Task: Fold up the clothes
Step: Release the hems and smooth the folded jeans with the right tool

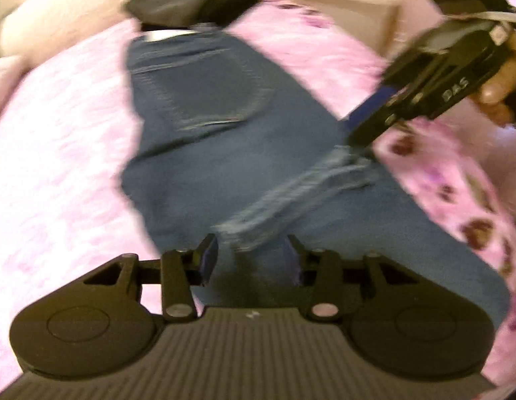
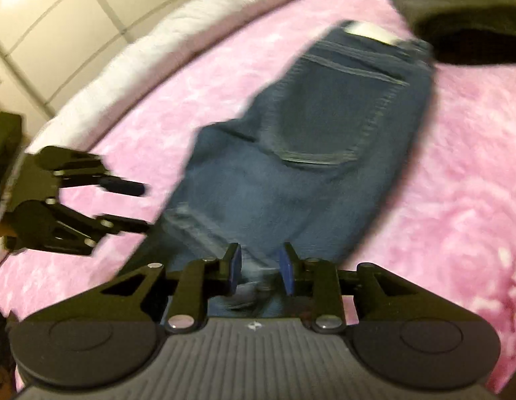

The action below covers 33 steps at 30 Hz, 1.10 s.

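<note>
Here the folded denim jeans lie flat on the fluffy pink blanket; both grippers' jaws stand partly open above the hem, holding nothing.

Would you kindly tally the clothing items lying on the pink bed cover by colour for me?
Blue: 1, the jeans.
Black: 1, the folded garment at the far end of the bed cover.
Total: 2.
</note>
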Tool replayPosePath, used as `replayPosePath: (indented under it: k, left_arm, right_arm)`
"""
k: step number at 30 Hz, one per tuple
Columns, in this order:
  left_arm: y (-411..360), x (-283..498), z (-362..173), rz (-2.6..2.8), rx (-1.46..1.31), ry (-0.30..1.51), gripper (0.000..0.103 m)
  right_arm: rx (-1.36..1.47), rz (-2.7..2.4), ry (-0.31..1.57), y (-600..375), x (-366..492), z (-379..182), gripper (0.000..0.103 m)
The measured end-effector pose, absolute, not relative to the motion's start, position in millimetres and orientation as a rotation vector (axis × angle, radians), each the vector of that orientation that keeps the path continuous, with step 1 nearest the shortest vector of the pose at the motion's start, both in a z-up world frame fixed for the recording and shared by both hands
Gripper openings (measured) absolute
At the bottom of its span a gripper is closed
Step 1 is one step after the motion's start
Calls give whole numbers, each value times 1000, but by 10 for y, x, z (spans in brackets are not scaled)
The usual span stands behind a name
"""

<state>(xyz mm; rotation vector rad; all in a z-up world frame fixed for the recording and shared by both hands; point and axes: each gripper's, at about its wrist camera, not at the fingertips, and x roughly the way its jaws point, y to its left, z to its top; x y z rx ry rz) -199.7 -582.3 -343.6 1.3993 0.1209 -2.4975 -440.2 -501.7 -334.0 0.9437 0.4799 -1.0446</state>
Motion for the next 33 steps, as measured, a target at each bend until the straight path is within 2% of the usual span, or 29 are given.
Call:
replayPosePath:
  k: [3,4,7,8,9,12,14,15,18,19,25,28,31,32,33]
  left_arm:
    - [-5745,-2146,-3648,-2516,1465,95,38]
    - [-5784,-2175,-3715,-2501,1465,104,37]
    - [-5920,-2217,-3853,-2476,1436,160,31]
    - [-5942,-2218,-3861,-2478,1424,168,29]
    - [-5938,-2210,-3855,-2478,1415,158,27]
    - [-5956,-2140,-3784,-2442,1382,154,18]
    - [-5978,-2066,-3701,-2395,1344,159,25]
    - [-5980,-2003,-3640,-2354,1321,135,42]
    - [-5872,-1797,-3413,-2364,1285,79,62]
    - [-5778,-1700,-3353,-2366,1293,19,64]
    - [-4912,-1072,-3158,-2421,1389,-279,64]
    - [-4396,-846,-3227,-2507,1424,-322,64]
    - [-4068,-771,-3488,-2573,1464,-344,64]
    - [-4001,-761,-3590,-2580,1474,-336,65]
    - [-3978,-764,-3711,-2571,1493,-325,67]
  right_arm:
    - [898,-899,549,-5030,-4170,-3479,30]
    - [880,-882,572,-5054,-4132,-3539,26]
    - [824,-950,617,-5196,-4191,-3664,21]
    - [819,-965,618,-5267,-4253,-3690,21]
    - [813,-976,624,-5328,-4313,-3714,26]
    - [777,-1018,644,-5381,-4435,-3681,27]
    - [773,-1050,641,-5317,-4481,-3584,28]
    - [776,-1061,635,-5268,-4494,-3531,28]
    - [765,-1056,633,-4991,-4403,-3366,32]
    - [757,-1045,636,-4858,-4334,-3294,36]
    - [664,-907,672,-3856,-3555,-2904,37]
    - [616,-802,675,-3478,-3113,-2898,36]
    - [672,-839,640,-3375,-2939,-3144,36]
    - [727,-881,624,-3407,-2980,-3280,34]
    - [775,-916,612,-3436,-3021,-3409,25]
